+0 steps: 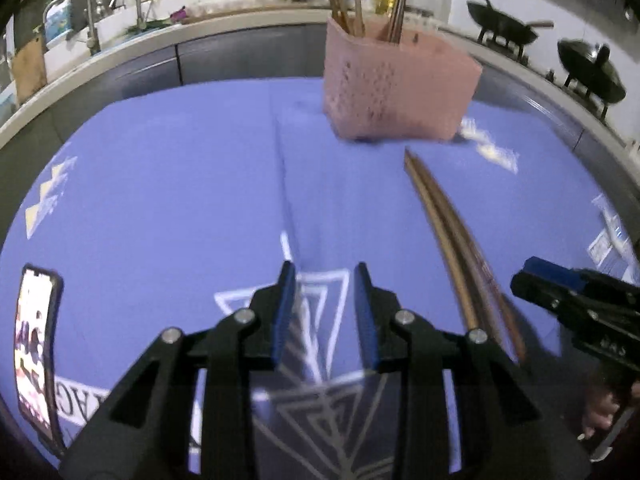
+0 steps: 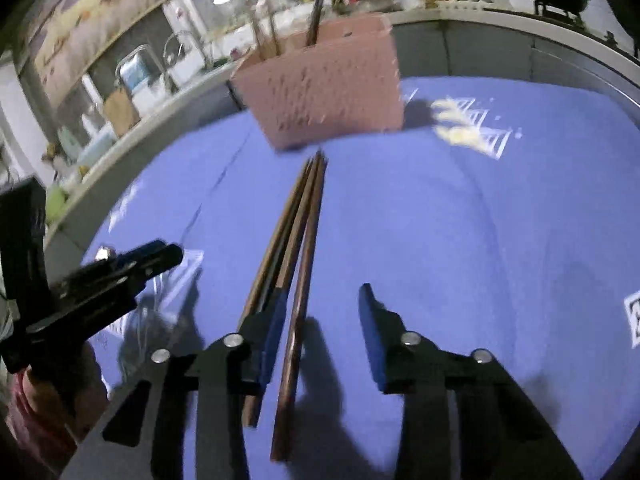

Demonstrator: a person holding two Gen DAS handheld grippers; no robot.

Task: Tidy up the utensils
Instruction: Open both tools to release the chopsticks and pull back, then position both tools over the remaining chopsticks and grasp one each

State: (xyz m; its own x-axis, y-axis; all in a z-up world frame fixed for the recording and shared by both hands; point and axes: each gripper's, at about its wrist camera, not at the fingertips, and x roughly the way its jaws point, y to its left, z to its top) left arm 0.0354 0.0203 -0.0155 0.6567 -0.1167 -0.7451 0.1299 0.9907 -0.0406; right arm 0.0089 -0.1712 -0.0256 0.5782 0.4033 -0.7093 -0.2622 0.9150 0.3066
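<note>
A bundle of brown chopsticks [image 1: 448,240] [image 2: 296,232] lies on the blue cloth [image 1: 180,184], pointing at a pink perforated utensil holder [image 1: 396,84] [image 2: 324,92] that has several chopsticks standing in it. My right gripper [image 2: 324,292] is open low over the near end of the bundle. One stick lies between its jaws close to the left finger [image 2: 276,320], and the others run under that finger. My left gripper [image 1: 325,268] is open over bare cloth to the left of the bundle, with nothing between its fingers. Each gripper shows in the other's view [image 1: 560,292] [image 2: 152,256].
A phone [image 1: 36,344] with a lit screen lies at the cloth's left edge. A kitchen counter curves round behind, with a sink and tap [image 1: 132,0] at the left and black woks [image 1: 504,24] at the right. A hand [image 2: 40,400] holds the left gripper.
</note>
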